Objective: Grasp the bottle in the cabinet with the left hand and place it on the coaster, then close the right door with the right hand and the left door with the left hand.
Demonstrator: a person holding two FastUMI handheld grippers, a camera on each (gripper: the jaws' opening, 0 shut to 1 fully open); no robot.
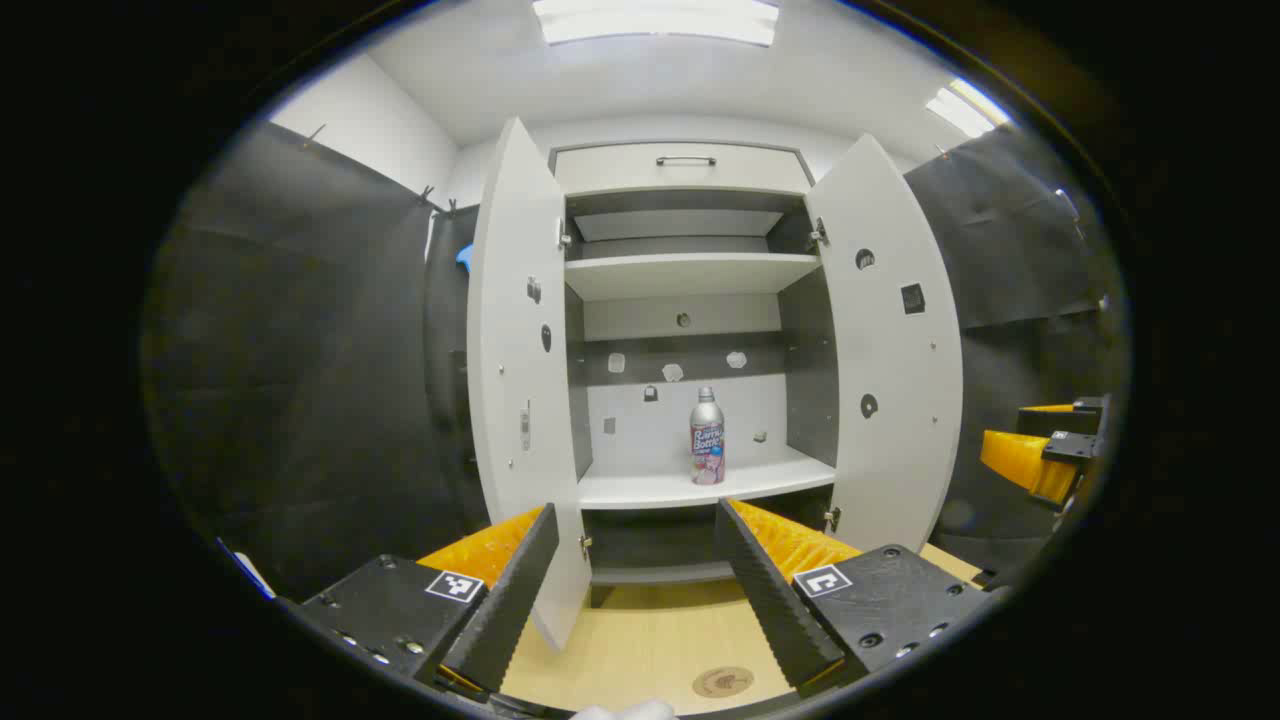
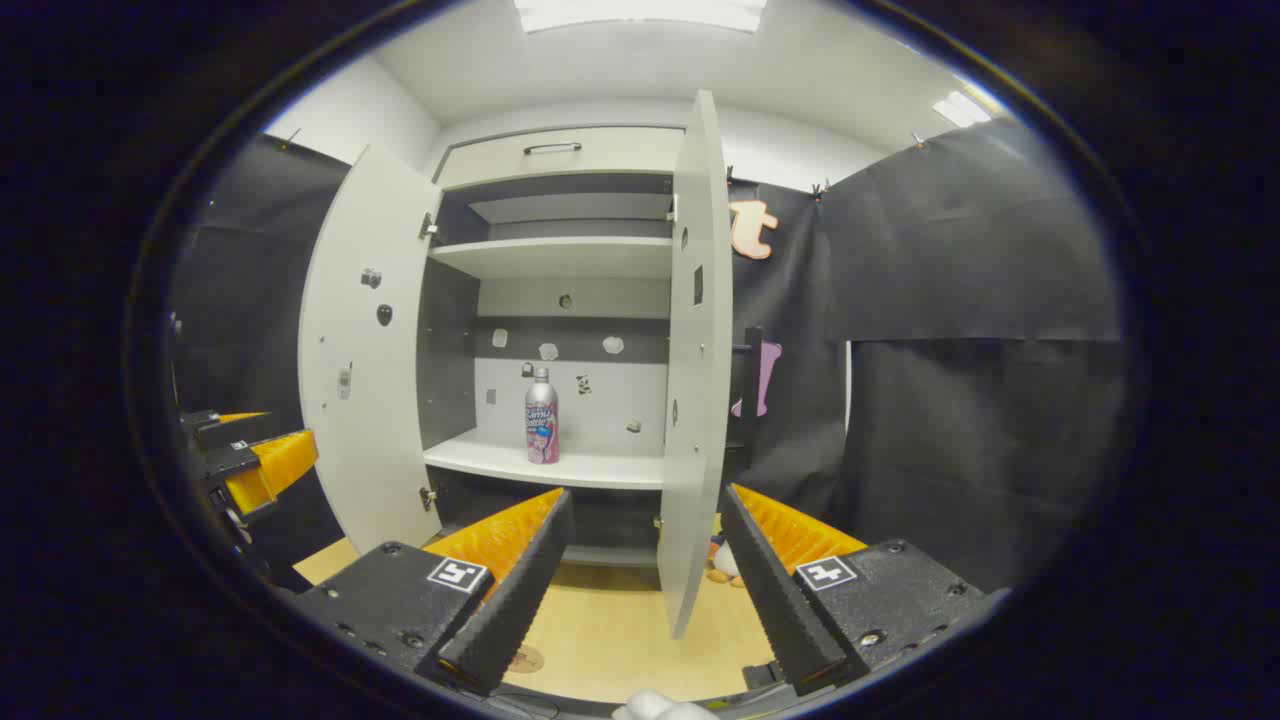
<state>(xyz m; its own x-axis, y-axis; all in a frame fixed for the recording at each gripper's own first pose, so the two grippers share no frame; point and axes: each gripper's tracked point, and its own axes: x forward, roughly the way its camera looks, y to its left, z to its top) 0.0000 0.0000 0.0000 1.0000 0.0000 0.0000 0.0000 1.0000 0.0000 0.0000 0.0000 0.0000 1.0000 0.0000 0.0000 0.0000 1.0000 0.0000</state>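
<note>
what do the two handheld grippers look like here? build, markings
Left gripper: two long, wedge-shaped fingers with ridged inner faces, each mounted on a black block with screw heads and a small square black-and-white marker tag. The right gripper has the same build, with tags on both blocks. A bit of white, perhaps a glove, shows at the bottom of each view; I can't tell more.

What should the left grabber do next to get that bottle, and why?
Probably move the left gripper straight forward toward the bottle. Its jaws stand open and hold nothing, both cabinet doors are wide open, and the bottle stands upright on the shelf, some way ahead of the jaws. The coaster waits on the table below.
</note>
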